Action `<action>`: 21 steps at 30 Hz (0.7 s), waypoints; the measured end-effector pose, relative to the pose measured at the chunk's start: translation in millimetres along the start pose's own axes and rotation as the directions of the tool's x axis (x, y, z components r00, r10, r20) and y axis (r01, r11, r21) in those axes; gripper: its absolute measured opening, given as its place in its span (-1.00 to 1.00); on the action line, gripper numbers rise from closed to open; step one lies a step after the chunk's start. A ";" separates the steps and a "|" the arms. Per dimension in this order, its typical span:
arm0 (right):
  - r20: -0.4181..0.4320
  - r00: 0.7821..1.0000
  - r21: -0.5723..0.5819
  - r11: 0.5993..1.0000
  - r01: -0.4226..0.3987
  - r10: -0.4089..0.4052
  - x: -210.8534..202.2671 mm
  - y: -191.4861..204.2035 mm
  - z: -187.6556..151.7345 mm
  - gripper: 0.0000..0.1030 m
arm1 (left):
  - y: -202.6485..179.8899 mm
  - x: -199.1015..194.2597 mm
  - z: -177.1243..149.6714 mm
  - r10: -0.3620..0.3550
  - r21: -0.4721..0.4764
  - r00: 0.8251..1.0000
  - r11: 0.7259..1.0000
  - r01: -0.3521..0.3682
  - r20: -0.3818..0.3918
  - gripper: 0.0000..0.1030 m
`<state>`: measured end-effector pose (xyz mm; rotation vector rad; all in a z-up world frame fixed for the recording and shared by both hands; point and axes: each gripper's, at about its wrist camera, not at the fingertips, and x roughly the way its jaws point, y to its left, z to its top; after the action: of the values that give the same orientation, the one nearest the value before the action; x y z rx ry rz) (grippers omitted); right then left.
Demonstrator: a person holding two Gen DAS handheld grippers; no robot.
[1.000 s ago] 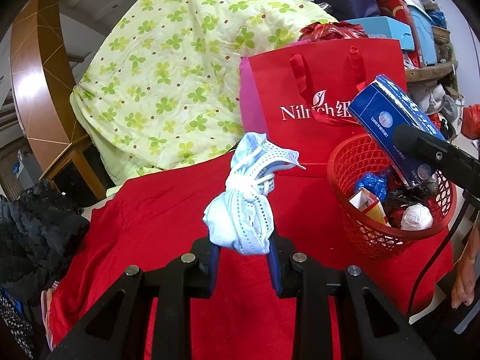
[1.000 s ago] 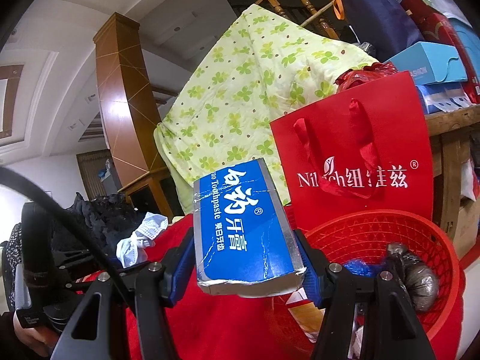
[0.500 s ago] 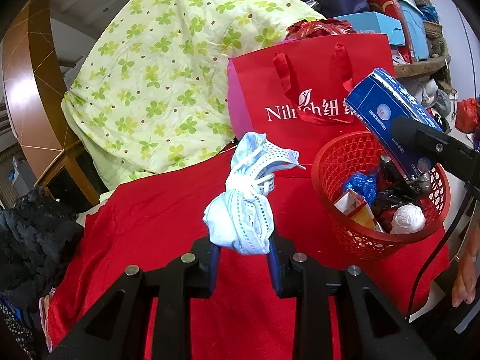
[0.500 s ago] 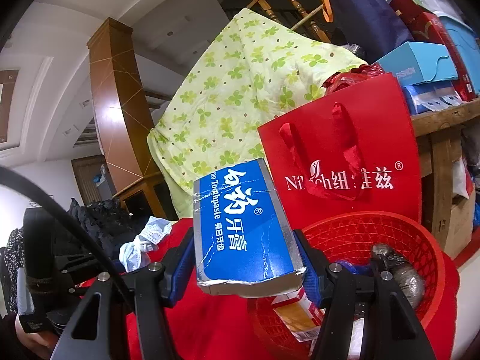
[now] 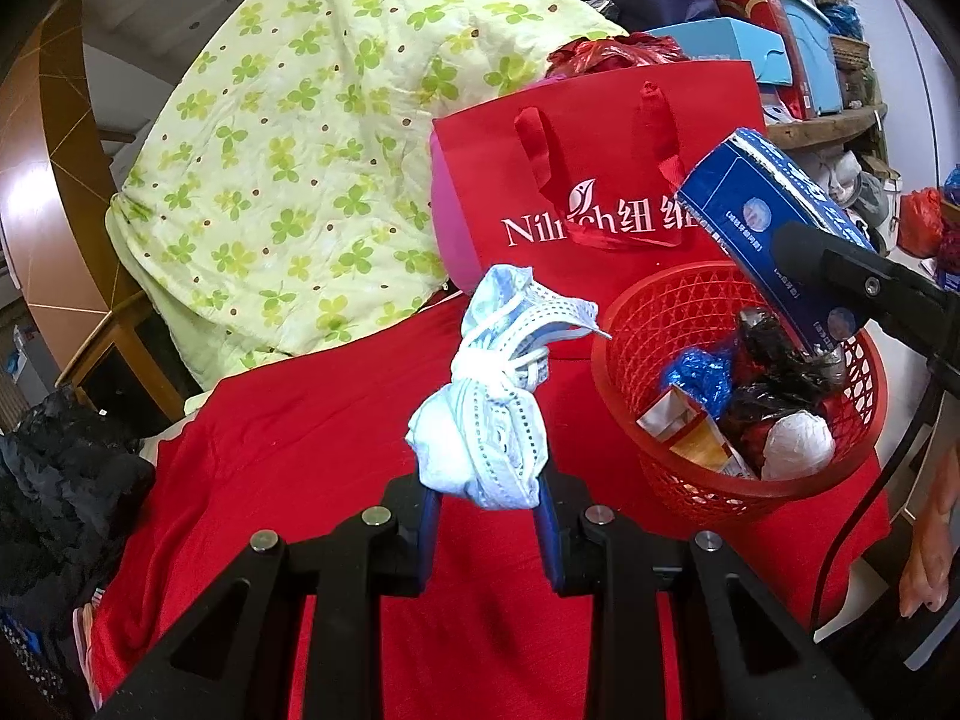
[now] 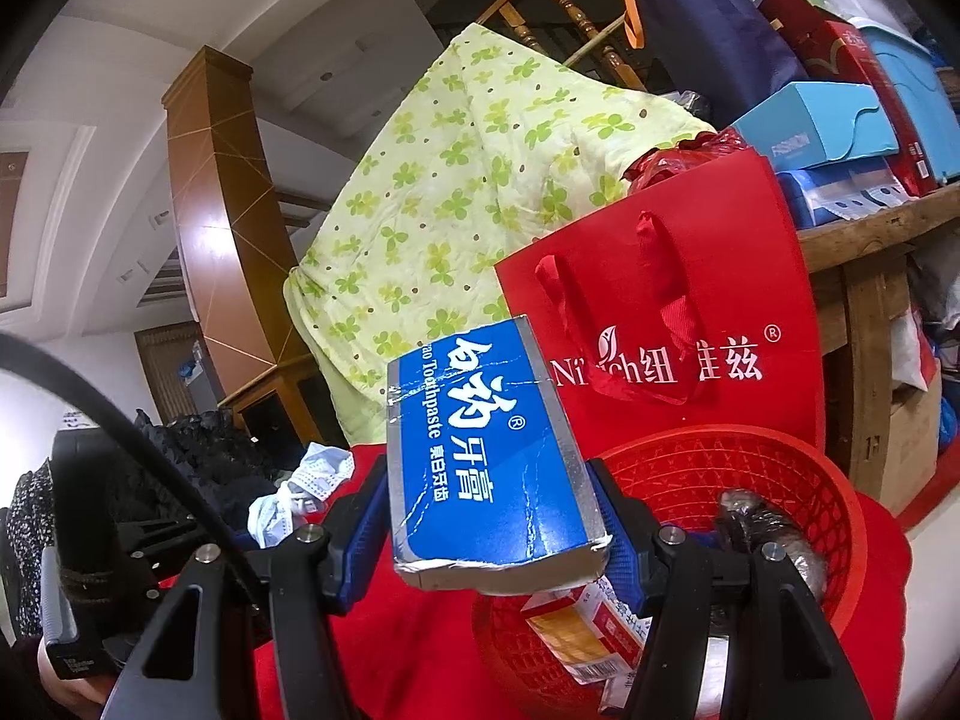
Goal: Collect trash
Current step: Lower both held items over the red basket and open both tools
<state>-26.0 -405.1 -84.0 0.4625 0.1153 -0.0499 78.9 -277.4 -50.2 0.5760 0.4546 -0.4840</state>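
Note:
My left gripper is shut on a knotted bundle of light blue face masks and holds it above the red cloth, left of the red mesh basket. My right gripper is shut on a blue toothpaste box and holds it over the near left rim of the basket. In the left wrist view the box hangs tilted above the basket. The basket holds several pieces of trash, among them a white wad and an orange carton.
A red paper bag stands right behind the basket. A green clover quilt is piled behind the red cloth. Black clothing lies at the left. A wooden shelf with boxes stands at the right.
Both grippers have moved a little closer to the basket. The masks and the toothpaste box stay held.

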 end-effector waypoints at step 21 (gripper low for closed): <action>0.027 0.998 0.072 0.996 0.048 -0.050 -15.9 -8.4 -0.9 0.27 | -23.8 7.6 19.3 -0.054 0.050 0.998 0.997 0.053 0.016 -0.41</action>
<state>-42.5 -411.9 -86.6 0.5300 0.0974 -0.1094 77.1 -309.0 -49.4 0.6082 0.4433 -0.5521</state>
